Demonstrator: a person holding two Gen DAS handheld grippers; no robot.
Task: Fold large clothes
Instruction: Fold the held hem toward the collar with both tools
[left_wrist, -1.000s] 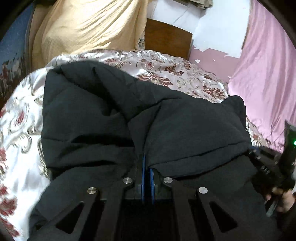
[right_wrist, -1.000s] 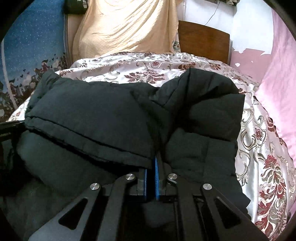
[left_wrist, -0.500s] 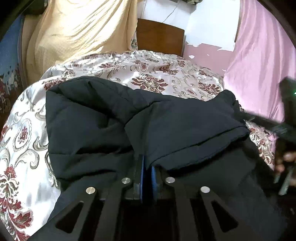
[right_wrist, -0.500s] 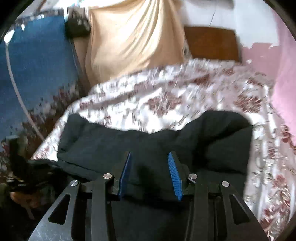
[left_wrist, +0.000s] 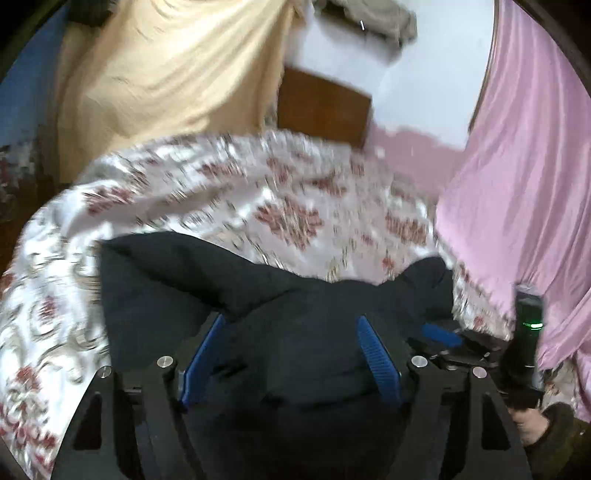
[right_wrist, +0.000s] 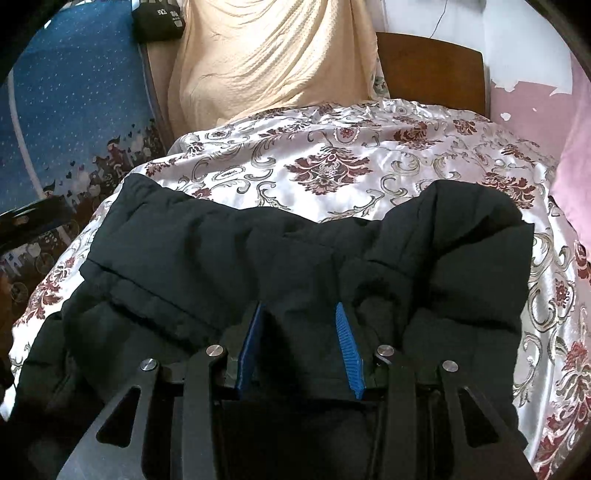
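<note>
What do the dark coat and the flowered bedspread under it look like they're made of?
Dark coat: looks like a matte, padded woven shell, probably synthetic; it puffs into thick, soft rolls with stitched seams and no sheen. Flowered bedspread: looks like satin or a similar glossy weave; bright highlights run along its creases around the printed red flowers.

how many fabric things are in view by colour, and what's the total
black: 1, padded jacket
floral white: 1, bedspread
cream: 1, draped cloth
pink: 1, curtain
blue: 1, starry cloth
total: 5
</note>
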